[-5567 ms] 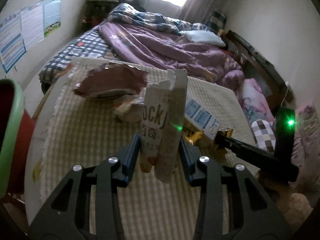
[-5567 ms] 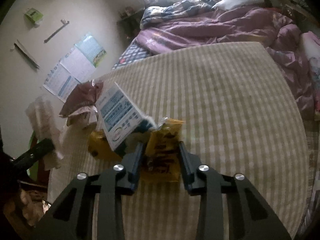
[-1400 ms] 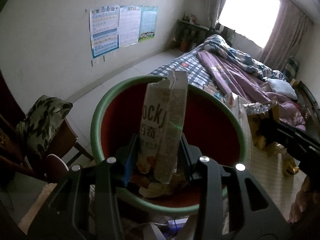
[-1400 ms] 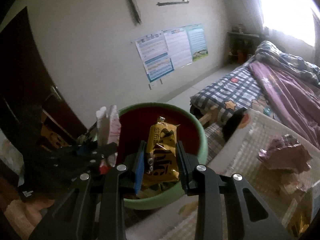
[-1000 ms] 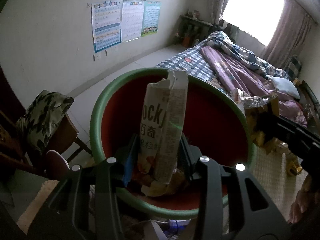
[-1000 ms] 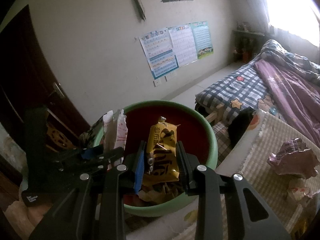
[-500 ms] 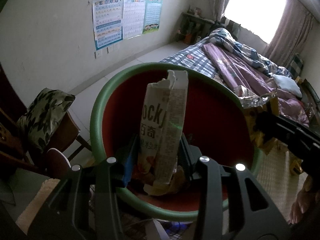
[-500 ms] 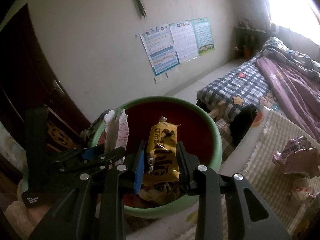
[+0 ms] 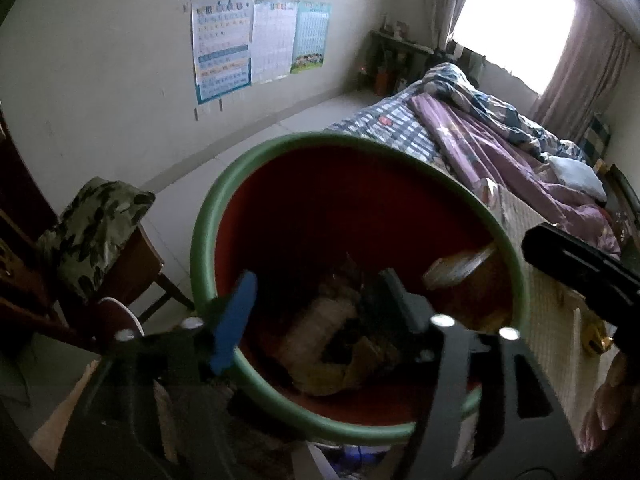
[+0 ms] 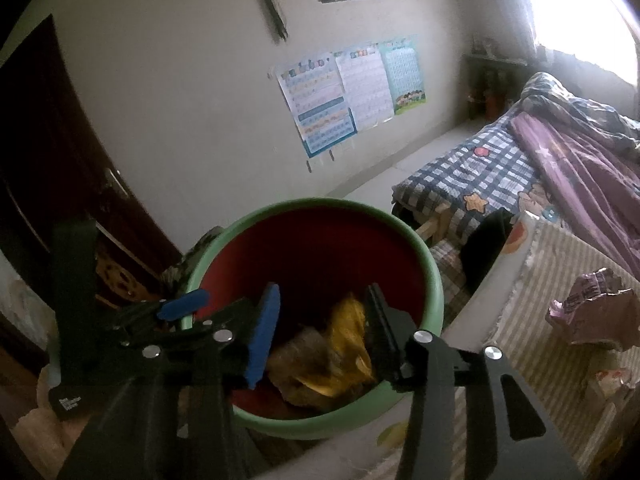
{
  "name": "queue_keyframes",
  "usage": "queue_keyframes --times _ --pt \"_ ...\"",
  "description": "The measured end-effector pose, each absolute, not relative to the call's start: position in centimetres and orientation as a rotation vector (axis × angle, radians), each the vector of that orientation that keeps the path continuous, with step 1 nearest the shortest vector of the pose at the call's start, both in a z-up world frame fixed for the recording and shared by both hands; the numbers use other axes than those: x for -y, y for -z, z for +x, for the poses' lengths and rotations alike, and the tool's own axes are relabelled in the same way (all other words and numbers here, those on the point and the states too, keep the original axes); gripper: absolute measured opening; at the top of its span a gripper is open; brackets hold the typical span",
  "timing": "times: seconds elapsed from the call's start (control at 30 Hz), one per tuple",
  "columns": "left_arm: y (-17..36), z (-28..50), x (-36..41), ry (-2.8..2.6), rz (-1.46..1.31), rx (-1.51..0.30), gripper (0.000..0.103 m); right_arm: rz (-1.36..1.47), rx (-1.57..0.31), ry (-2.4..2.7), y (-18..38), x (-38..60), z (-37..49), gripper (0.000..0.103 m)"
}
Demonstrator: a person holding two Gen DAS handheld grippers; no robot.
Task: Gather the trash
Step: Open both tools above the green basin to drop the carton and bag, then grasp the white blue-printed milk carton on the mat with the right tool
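Beige checked mat (image 10: 560, 280) covering table at right, crumpled pink wrapper (image 10: 588, 312) lying on it. Posters (image 10: 348, 92) hanging on pale wall; bed (image 10: 580, 152) with purple quilt sitting under window; cushioned chair (image 9: 96, 232) standing left of bin. Green bin (image 9: 208, 216) with red inside standing beside table edge. Both tongs hovering over bin: left gripper (image 9: 316, 300) spread wide, holding nothing; right gripper (image 10: 320, 332) also spread, empty. Yellow wrapper (image 10: 348, 344) lying in bin among other trash, directly below right gripper.
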State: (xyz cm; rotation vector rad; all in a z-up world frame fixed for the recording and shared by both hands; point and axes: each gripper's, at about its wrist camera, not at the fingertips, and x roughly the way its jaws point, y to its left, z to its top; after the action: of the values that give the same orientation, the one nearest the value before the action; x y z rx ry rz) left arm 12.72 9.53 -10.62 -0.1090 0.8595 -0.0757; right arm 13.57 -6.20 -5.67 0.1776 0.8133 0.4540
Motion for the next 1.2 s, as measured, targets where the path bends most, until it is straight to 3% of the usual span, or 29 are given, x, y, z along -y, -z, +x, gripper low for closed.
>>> queue_keyframes --times 0.3,0.57,0.97,1.2 --pt "8.6 11.4 -9.4 0.027 -0.111 -0.705 0.097 0.202 -0.739 -0.414 4.3 8.4 11.7 0.073" --pt "7.4 9.0 -6.6 -0.008 0.004 -0.639 0.097 0.179 -0.727 -0.339 4.6 12.7 7.3 0.095" --pt "6.3 5.2 1.1 0.139 0.101 -0.639 0.097 0.249 -0.821 -0.115 8.3 24.5 -0.6 0.096" --pt "6.1 4.4 1.6 0.122 0.06 -0.669 0.097 0.285 -0.834 0.01 9.1 29.6 -2.9 0.096"
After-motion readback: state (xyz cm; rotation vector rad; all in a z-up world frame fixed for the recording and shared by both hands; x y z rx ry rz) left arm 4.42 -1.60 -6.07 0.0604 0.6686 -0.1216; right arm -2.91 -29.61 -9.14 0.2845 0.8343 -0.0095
